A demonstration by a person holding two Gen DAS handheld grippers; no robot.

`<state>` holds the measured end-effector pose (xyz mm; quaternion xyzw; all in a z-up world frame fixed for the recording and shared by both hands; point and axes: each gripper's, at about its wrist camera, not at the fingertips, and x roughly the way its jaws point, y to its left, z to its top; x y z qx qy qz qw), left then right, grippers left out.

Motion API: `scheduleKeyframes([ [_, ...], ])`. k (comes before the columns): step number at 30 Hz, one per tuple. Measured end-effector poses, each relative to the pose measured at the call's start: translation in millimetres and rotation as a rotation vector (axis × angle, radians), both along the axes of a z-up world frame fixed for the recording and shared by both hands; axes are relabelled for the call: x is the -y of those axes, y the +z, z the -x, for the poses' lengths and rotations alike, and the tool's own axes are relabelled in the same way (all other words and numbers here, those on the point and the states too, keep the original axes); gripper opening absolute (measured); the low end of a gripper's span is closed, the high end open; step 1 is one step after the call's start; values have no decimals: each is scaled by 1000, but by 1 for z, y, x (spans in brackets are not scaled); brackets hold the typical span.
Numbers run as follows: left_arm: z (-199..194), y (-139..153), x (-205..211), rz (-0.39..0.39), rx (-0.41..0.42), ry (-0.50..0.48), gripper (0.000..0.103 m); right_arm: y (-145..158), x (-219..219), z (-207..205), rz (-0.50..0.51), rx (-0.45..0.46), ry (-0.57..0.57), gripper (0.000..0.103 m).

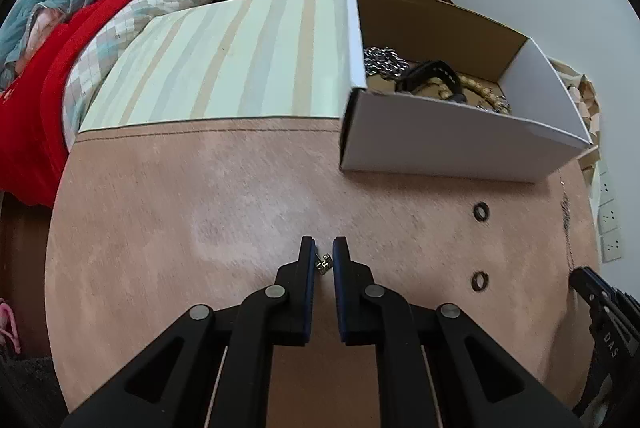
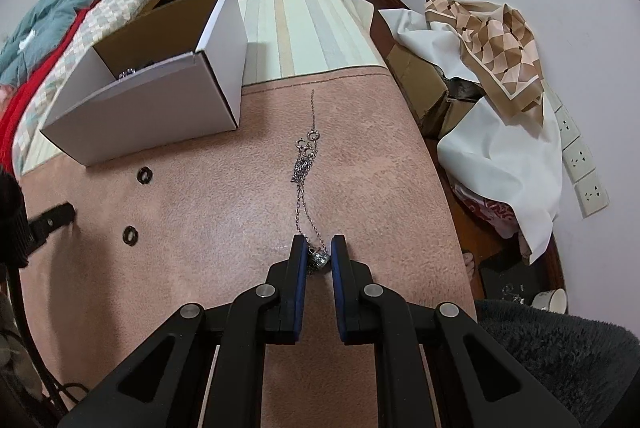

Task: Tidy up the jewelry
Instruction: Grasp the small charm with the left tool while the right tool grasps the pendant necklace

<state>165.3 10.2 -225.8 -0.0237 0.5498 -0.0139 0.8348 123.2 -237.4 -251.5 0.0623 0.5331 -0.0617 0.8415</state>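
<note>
Your work surface is a pink mat (image 2: 200, 228) laid over a striped cloth (image 1: 224, 63). At the mat's far edge stands the white cardboard box (image 1: 452, 143), open at the top, with a chunky silver chain (image 1: 384, 61), a black strap (image 1: 434, 73) and pale beads (image 1: 476, 85) lying inside.

Both of your grippers point steeply down at the mat. Your right gripper (image 2: 319, 256) sits near the mat's near edge, its blue pads clamped on a small silver pendant (image 2: 319, 256) at the near end of a thin chain necklace (image 2: 306, 163), which trails in a line toward the far edge.

Your left gripper (image 1: 323, 260) has its jaws nearly together around a tiny gold-coloured trinket (image 1: 323, 263), too small to name; whether the pads actually press on it you cannot tell from this view.

Two dark rings lie between the grippers: the farther ring (image 1: 481, 211) just in front of the box, the nearer ring (image 1: 479, 281) apart from it.
</note>
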Motion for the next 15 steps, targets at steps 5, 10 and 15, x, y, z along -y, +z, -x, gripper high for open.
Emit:
scheduleKeyframes([
  [5,13,14,-1,33,7,-22,6,20,1,6,-24,42,0,12],
  [10,24,42,-22,85,28,-8,6,58,0,11,-51,112,18,12],
  [15,23,68,-51,108,58,27,6,91,-1,14,-84,164,34,12],
])
